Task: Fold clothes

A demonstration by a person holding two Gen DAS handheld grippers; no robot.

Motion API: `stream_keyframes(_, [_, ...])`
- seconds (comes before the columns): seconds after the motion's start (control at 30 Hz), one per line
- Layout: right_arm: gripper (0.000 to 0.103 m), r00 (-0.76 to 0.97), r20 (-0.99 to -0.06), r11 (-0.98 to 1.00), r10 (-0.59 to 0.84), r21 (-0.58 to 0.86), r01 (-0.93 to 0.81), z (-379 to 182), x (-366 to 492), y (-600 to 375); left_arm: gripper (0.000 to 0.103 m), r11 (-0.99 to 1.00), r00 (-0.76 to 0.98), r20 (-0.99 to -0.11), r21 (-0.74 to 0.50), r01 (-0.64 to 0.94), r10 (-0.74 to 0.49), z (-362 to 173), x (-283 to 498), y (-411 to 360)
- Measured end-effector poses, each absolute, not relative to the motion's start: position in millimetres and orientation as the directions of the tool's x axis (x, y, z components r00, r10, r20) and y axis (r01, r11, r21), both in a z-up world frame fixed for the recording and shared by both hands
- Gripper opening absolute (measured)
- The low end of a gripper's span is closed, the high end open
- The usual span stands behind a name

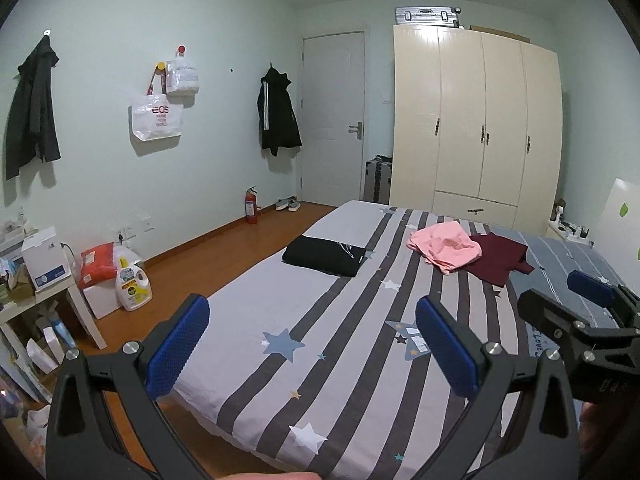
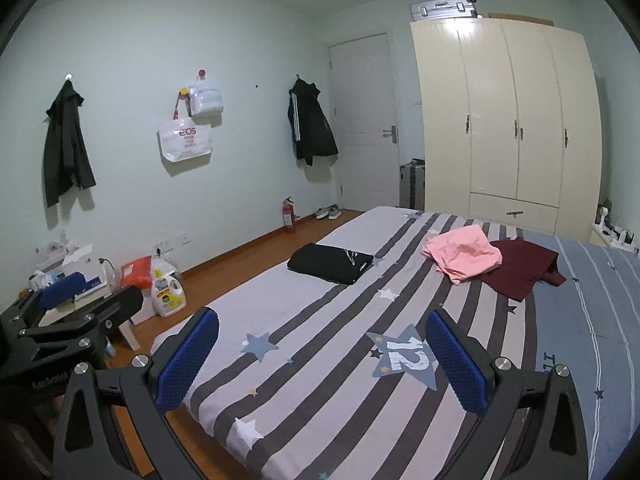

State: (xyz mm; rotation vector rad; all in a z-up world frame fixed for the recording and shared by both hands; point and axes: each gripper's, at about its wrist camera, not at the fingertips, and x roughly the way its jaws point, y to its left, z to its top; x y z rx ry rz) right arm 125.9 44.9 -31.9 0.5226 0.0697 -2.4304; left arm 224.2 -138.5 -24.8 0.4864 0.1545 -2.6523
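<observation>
Both grippers are hanging over the near end of the bed (image 1: 248, 312). The left gripper (image 1: 312, 344) has its blue pads spread wide with nothing between them, and the right gripper (image 2: 322, 354) is the same, gaping open and empty. Further up the striped cover, a folded black shirt (image 2: 330, 263) sits near the bed's left edge. Past it, toward the far end, a crumpled pink garment (image 2: 464, 254) lies partly on top of a maroon shirt (image 2: 520, 270), nearer the right side. The cream wardrobe (image 2: 508, 120) stands beyond the bed.
</observation>
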Motion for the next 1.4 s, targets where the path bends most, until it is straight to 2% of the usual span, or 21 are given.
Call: stream_keyframes(1.4, [0.102,-0.710,-0.402,-0.799,-0.578,0.102,0.592,-38,111,56,0.102,-0.910,-0.850,-0.364,-0.014,0.413,-0.380,-25,220,-123])
